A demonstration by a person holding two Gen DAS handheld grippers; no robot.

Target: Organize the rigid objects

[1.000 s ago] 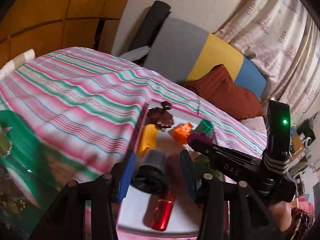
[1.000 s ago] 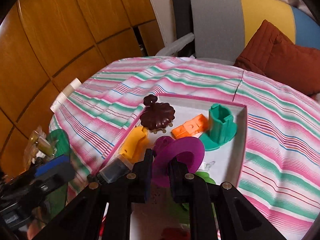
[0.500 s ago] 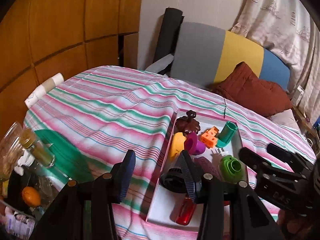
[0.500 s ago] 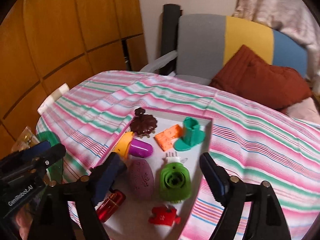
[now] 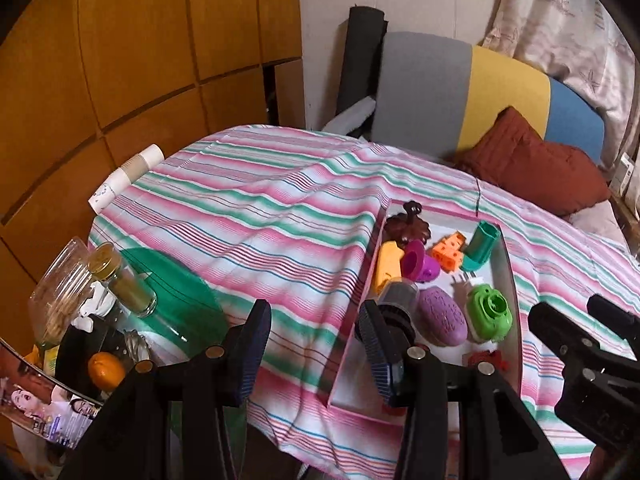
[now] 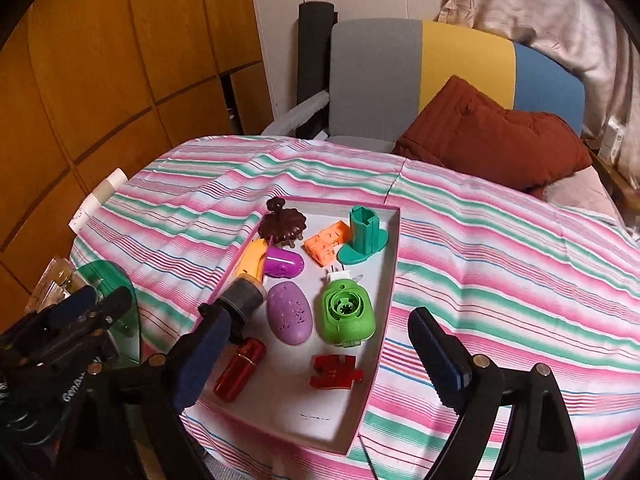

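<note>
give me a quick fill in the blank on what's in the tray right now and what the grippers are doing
1. All the toys lie inside a shallow tray with a ____ rim.
2. The orange cheese block sits directly left of the ____ stand.
3. The red puzzle piece lies nearer the camera than the ____ plug-in device.
4. The right gripper and left gripper are both ____.

Missing words: pink; teal; green; open

White tray (image 6: 384, 280), pink-rimmed, on striped cloth, contains: brown leaf piece (image 6: 283, 224), orange block (image 6: 326, 242), teal holder (image 6: 364, 236) upright, magenta capsule (image 6: 284, 263), purple oval (image 6: 289, 314), green device (image 6: 347, 314), red puzzle piece (image 6: 335, 371), red cylinder (image 6: 240, 369).
</note>
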